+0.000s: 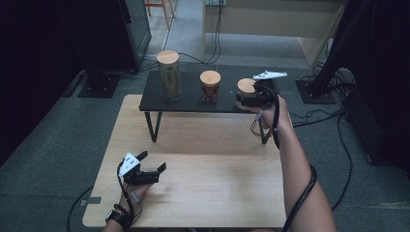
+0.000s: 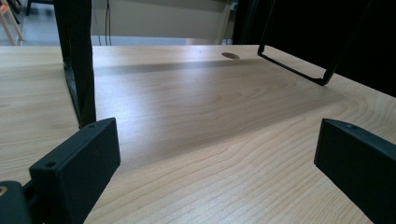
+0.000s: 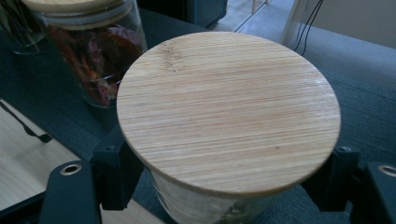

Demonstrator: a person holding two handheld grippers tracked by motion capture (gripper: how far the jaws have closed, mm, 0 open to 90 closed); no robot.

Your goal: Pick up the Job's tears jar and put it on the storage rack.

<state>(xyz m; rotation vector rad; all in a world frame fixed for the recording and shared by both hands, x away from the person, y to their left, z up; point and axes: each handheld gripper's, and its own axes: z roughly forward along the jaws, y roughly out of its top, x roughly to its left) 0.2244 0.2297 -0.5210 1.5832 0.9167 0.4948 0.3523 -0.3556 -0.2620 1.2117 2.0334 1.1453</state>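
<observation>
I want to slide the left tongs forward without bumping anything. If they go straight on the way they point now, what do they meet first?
Probably nothing nearby: the left tongs face bare tabletop, between the shelf's two legs.

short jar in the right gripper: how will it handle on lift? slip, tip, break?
The short jar looks like smooth glass, so it may slip between the right gripper jaws clamped on it. Squat under its wide wooden lid, it probably resists tipping. Being glass, it is likely fragile if knocked against the black shelf.
</observation>
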